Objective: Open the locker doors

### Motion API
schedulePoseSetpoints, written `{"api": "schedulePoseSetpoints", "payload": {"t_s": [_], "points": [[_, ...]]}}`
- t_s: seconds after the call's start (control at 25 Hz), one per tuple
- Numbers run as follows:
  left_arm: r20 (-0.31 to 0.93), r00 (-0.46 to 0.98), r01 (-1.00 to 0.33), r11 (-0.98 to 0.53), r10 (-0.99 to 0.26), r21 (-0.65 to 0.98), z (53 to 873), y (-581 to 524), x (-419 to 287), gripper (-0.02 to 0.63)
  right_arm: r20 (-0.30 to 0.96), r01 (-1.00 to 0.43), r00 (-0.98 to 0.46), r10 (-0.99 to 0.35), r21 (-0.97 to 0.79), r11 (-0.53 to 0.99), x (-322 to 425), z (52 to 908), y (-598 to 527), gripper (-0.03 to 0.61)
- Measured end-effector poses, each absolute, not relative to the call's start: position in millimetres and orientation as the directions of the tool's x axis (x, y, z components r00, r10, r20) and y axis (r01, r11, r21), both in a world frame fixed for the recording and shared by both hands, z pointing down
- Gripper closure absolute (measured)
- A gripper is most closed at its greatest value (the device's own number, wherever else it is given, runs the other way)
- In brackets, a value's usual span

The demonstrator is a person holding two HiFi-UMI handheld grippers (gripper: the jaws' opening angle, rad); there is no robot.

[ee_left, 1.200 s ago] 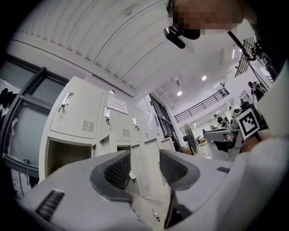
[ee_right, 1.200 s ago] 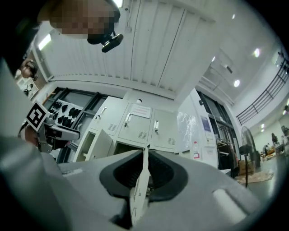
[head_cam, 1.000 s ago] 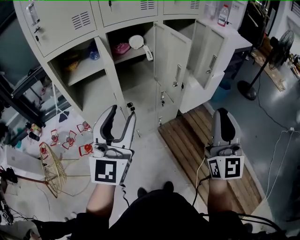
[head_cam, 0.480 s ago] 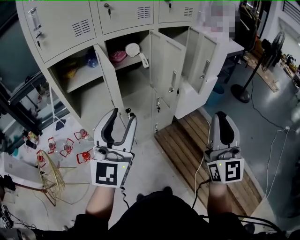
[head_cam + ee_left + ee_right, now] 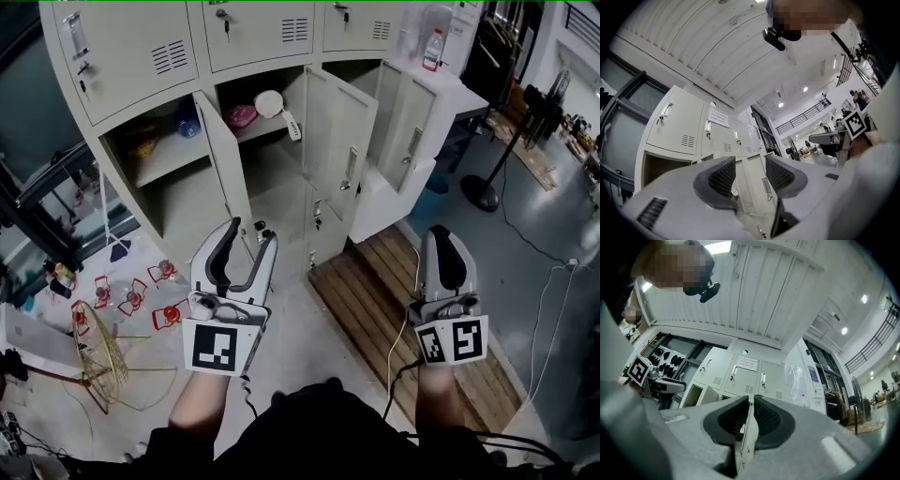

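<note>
The grey lockers (image 5: pixel 122 52) stand ahead in the head view. Three middle-row doors hang open: the left door (image 5: pixel 220 155), the middle door (image 5: pixel 339 141) and the right door (image 5: pixel 412 122). The upper-row doors (image 5: pixel 258 28) are closed. My left gripper (image 5: pixel 251 232) is held well short of the lockers, open and empty, and the lockers show between its pads (image 5: pixel 723 177). My right gripper (image 5: pixel 441 234) is over the wooden pallet, its jaws shut with nothing held. In the right gripper view the right gripper (image 5: pixel 751 414) shows only a thin slit with a distant door edge behind it.
A wooden pallet (image 5: pixel 394 291) lies on the floor right of the lockers. A fan stand (image 5: pixel 483 192) is further right. A wire basket (image 5: pixel 103 352) and small red items (image 5: pixel 141 291) lie on the floor at left. A pink bowl (image 5: pixel 242 117) and white ladle (image 5: pixel 274 103) sit on a locker shelf.
The head view has shifted slightly, so both grippers sit a little lower in the frame. Their jaws and the locker doors stand as before.
</note>
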State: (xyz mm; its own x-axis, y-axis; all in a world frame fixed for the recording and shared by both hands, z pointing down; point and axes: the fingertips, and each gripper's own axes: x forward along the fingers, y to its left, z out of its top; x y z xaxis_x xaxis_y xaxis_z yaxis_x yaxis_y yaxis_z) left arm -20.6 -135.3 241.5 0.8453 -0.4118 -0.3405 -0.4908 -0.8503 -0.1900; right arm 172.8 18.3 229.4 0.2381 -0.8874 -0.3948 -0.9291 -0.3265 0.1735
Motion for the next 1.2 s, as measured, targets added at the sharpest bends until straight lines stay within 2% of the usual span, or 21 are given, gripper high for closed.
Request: {"api": "schedulePoseSetpoints", "payload": {"t_s": [1.2], "points": [[-0.297, 0.843, -0.513, -0.835, -0.448, -0.197, 259.1, -138.7, 6.9, 0.414, -0.369, -0.947, 0.224, -0.902, 0.135, -0.291, 204.2, 245.7, 9.5, 0.555]]}}
